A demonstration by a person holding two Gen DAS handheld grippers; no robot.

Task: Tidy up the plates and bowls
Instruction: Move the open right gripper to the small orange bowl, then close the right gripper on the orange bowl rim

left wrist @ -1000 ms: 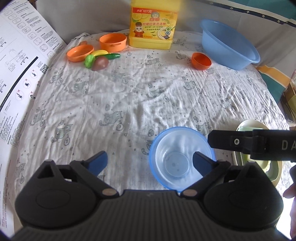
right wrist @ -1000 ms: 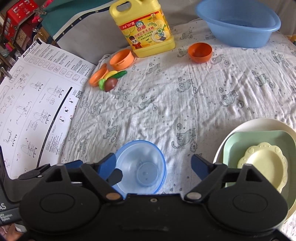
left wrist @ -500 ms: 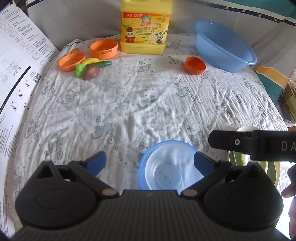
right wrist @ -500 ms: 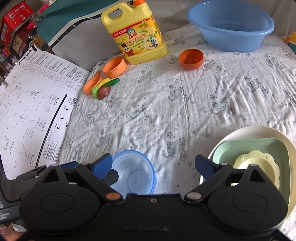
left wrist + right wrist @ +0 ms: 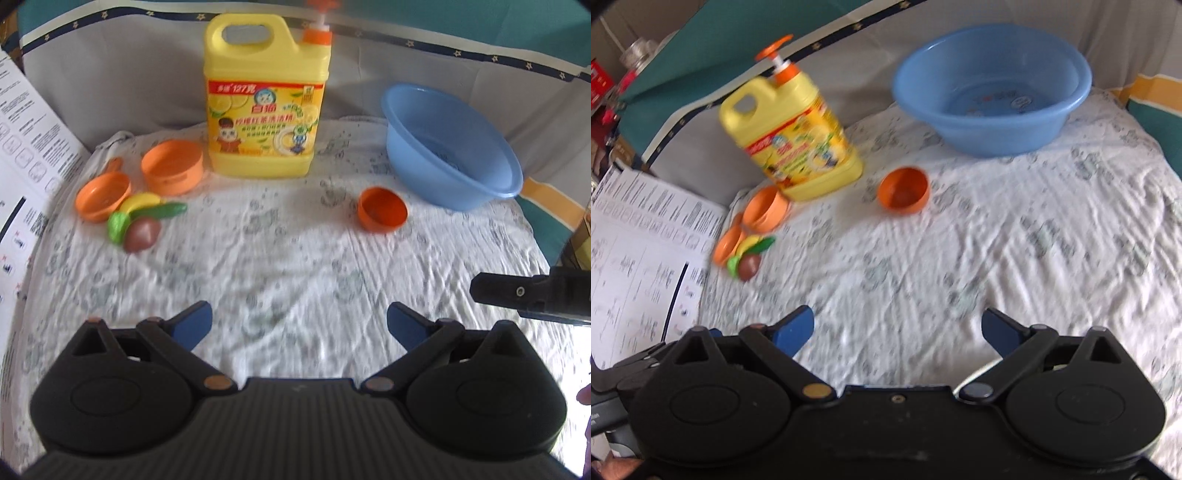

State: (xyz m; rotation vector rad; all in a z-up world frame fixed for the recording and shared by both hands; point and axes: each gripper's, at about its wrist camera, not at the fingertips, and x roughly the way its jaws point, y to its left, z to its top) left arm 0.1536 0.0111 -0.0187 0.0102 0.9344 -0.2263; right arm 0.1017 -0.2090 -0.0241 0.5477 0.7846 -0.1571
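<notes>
Both cameras have tilted up since the earlier frames, and the clear blue bowl and stacked plates have dropped out of sight.

Left wrist view: the left gripper (image 5: 299, 321) has its fingers spread wide over the cloth (image 5: 295, 266), holding nothing. The jug (image 5: 266, 99) stands at the back. An orange bowl (image 5: 382, 209) sits in front and right of the jug, the basin (image 5: 450, 147) farther right, orange dishes (image 5: 171, 171) and toy food (image 5: 142, 225) to its left.

Right wrist view: the right gripper (image 5: 897, 330) is likewise wide apart and empty. The orange bowl (image 5: 904, 190) lies just right of the jug (image 5: 798, 136), the basin (image 5: 991, 88) beyond.
</notes>
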